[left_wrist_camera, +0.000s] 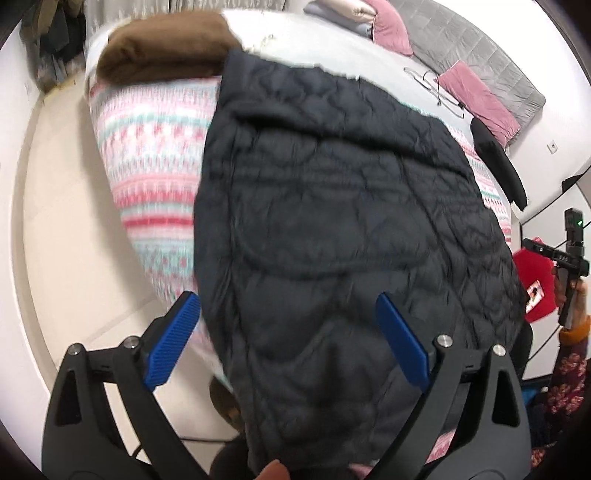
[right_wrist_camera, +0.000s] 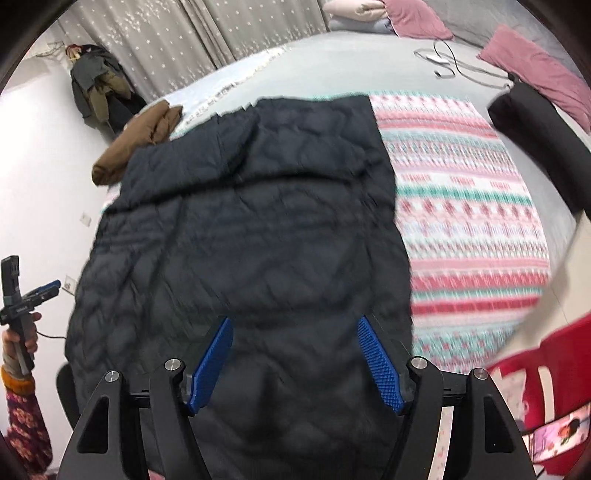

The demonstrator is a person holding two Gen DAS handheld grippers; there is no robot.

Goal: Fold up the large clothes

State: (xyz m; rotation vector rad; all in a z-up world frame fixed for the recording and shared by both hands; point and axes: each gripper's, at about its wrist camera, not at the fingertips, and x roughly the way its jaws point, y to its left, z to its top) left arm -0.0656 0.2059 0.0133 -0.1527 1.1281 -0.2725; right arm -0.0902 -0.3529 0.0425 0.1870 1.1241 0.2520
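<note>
no brand, label or readable writing shows on anything in either view; the motion blur leaves none to be made out.

the left tool [left_wrist_camera: 288, 339], black-armed with ribbed blue pads, stands spread wide and released, nothing between its pads; they hang above the near end of the dark navy quilted puffer jacket [left_wrist_camera: 343, 221] without touching it. the right tool [right_wrist_camera: 295, 360], same build, is also parted and released, its blue pads hovering over the near end of the jacket, nothing pinched.

the jacket lies spread flat on the bed [right_wrist_camera: 332, 55], resting on a pink, white and teal patterned knit blanket [right_wrist_camera: 461, 221], with its near end reaching the bed's edge. beyond the jacket's far left corner sits a folded brown fleece garment [left_wrist_camera: 159, 48]. to the right of the jacket lies a black roll-shaped bundle [right_wrist_camera: 535, 125], and past that, mauve pillows [right_wrist_camera: 535, 70] and a loose grey cable [right_wrist_camera: 443, 62] on the grey sheet.

the left wrist view alone shows the pale floor [left_wrist_camera: 74, 240] left of the jacket, and the right tool seen from outside, gripped by a hand with a floral sleeve [left_wrist_camera: 565, 373]. the right wrist view alone shows star-dotted grey curtains [right_wrist_camera: 184, 33], a heap of dark clothes [right_wrist_camera: 99, 81] by the wall beyond the jacket, a red item [right_wrist_camera: 546, 387] with a cartoon print at the jacket's near right, and the left tool held out at the far left.
</note>
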